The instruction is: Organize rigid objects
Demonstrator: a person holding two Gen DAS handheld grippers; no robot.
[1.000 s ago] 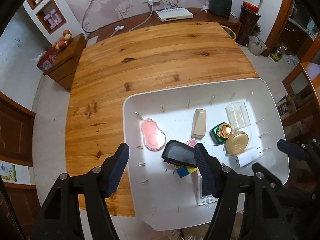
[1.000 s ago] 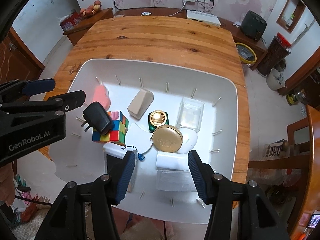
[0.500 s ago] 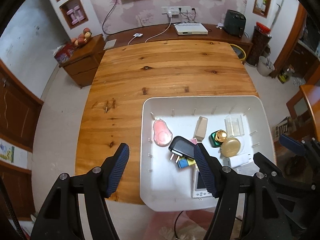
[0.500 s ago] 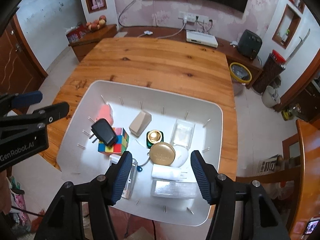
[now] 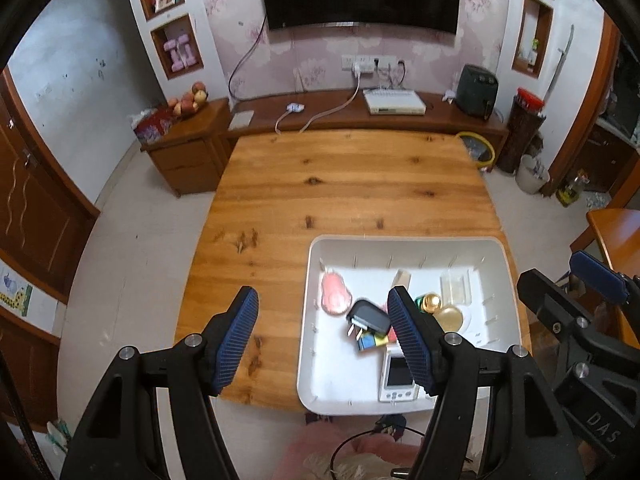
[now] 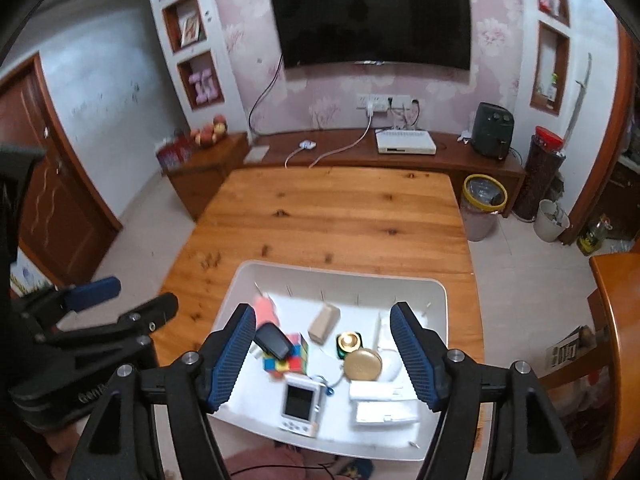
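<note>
Hanging empty, right gripper (just widened) shows a white charger; left gripper, parted, hides it

We read only two fragments of lettering, both moulded on the black bodies of the handheld tools. In the left wrist view, the letters "DAS" stand on the body of the right gripper at the lower right. In the right wrist view, a blurred "Gen" shows on the body of the left gripper. Nothing else is legible.
</note>
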